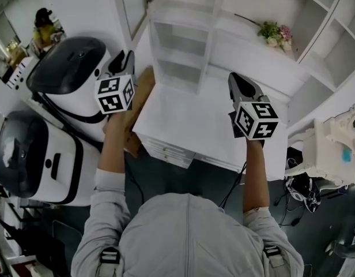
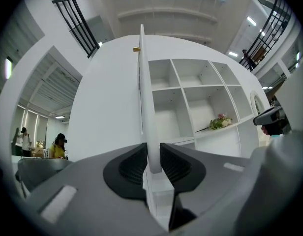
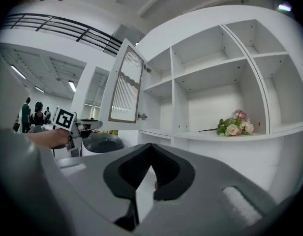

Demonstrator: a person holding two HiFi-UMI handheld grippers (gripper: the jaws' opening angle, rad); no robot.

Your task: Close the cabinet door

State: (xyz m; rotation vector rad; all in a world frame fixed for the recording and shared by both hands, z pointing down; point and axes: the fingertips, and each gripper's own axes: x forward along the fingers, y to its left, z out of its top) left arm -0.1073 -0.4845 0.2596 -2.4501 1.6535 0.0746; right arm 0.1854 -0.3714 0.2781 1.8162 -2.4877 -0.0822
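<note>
Beside the rounded black-and-white machines (image 1: 62, 74) at far left, the left tongs (image 2: 152, 156) pinch the free edge of the cabinet door (image 2: 141, 92). The door stands swung wide open, left of the shelves (image 1: 183, 51), with clear room between them. The right tongs (image 3: 151, 146) hover over the white bench (image 1: 189, 126), tips pressed together on nothing. Flowers (image 1: 275, 33) lie on a shelf further right. From above, the door is hard to make out.

Open lab hall, railed mezzanine (image 3: 58, 27), white machines (image 1: 62, 68)
</note>
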